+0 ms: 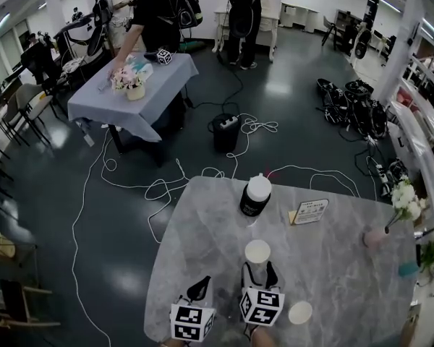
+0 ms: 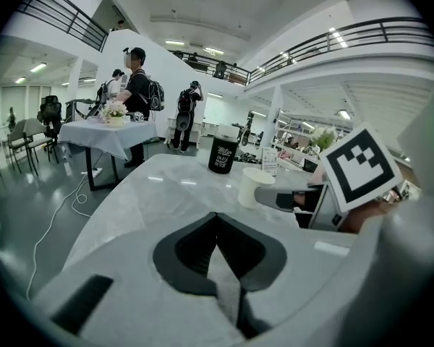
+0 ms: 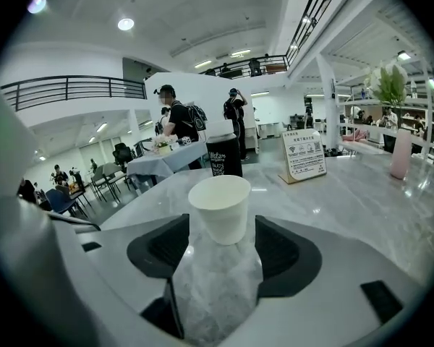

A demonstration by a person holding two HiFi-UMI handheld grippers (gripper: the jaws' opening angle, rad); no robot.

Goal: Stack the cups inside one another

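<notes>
A white paper cup (image 1: 257, 252) (image 3: 220, 208) stands upright on the marble table (image 1: 202, 223). My right gripper (image 1: 259, 272) (image 3: 220, 231) is open with a jaw on either side of the cup's lower part, and the pads are not pressing on it. A second white cup (image 1: 300, 312) stands near the table's front edge, to the right of that gripper. My left gripper (image 1: 199, 289) (image 2: 217, 217) hangs shut and empty over bare table, left of the right one. The left gripper view shows the first cup (image 2: 254, 188) off to its right.
A black bottle with a white lid (image 1: 255, 196) stands farther back, with a small sign card (image 1: 309, 212) to its right. A pink vase with white flowers (image 1: 377, 237) sits at the right edge. Cables lie on the floor beyond, near another table (image 1: 134, 92) with people.
</notes>
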